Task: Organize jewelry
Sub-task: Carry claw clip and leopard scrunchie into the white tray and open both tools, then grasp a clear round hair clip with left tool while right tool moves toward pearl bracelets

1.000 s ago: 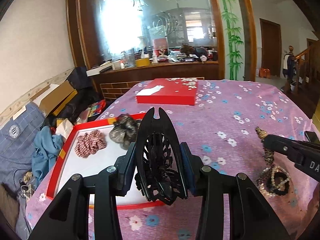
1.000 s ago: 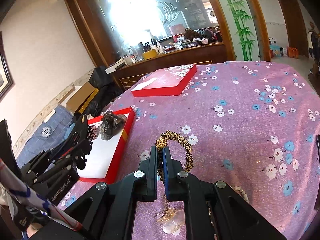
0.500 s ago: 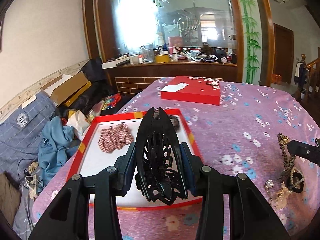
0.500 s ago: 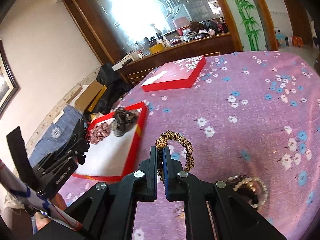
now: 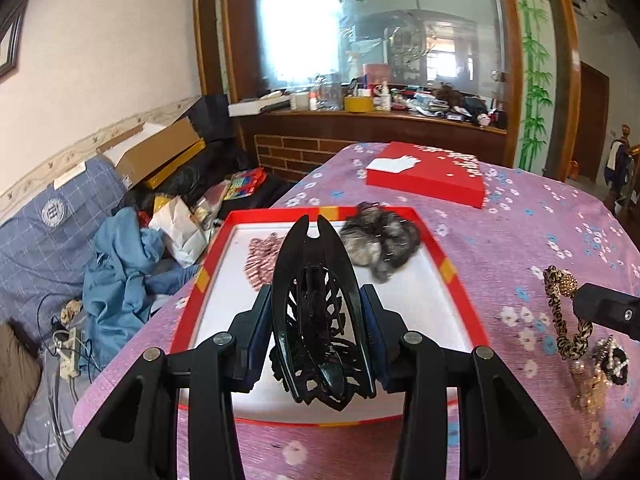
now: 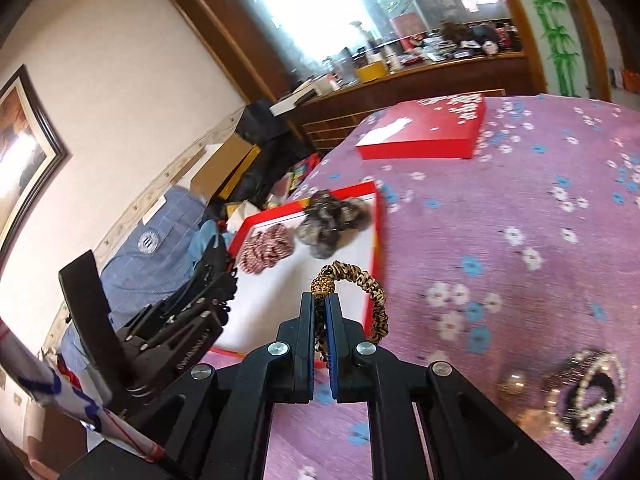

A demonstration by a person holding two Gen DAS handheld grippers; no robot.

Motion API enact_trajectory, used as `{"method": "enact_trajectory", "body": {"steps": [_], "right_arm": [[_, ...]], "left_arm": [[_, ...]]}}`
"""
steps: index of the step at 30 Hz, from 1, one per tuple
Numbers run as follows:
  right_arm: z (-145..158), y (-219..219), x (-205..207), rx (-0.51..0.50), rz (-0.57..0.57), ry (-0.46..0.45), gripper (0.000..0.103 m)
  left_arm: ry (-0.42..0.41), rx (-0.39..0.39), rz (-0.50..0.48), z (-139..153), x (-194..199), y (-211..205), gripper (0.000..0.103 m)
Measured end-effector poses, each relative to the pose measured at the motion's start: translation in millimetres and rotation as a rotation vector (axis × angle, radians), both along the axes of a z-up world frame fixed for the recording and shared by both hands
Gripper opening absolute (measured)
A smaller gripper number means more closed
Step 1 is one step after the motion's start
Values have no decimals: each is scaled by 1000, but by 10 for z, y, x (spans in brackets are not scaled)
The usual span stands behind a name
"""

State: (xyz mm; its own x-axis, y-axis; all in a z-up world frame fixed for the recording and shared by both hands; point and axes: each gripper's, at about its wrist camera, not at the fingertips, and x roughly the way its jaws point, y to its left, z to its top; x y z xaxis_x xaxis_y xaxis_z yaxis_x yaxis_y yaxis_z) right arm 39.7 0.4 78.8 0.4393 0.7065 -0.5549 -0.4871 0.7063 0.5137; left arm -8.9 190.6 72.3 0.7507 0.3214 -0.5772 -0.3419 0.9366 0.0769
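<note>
My left gripper (image 5: 316,320) is shut on a large black hair claw clip (image 5: 316,280) and holds it above the near half of the red-rimmed white tray (image 5: 452,276). In the tray lie a pink striped scrunchie (image 5: 260,258) and a grey fluffy scrunchie (image 5: 380,240). My right gripper (image 6: 320,304) is shut on a leopard-print hair tie with a gold bead (image 6: 360,284), raised over the tray's right rim (image 6: 376,232). A pile of pearl and black jewelry (image 6: 588,396) lies on the purple flowered tablecloth at the right.
A red box lid (image 5: 424,178) lies farther back on the table. The table's left edge drops to a cluttered sofa with blue cloth (image 5: 116,264) and cardboard boxes. A wooden counter with a mirror stands behind the table.
Both grippers moved left toward the tray, each keeping its item. The left one now hangs over the tray; the right one lifted the hair tie from the pile to the tray's right rim.
</note>
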Motion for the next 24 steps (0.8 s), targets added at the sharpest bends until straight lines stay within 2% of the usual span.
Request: {"method": "enact_trajectory", "body": {"steps": [7,10,17,24], "right_arm": [[-114,488,189,-43,43,51,6],[-210,678,364,-70,40,81,6],[-438,899,739,-107,17,156,6],[-582,968,863,-94,21,219,11]], "left_arm": [[69,-56,12,-116,157,396,41],[106,-117,-15,-153,311,521,41],[179,-163,-29,-308,554,657,41],[187,-222,-29,-380,553,807,41]]}}
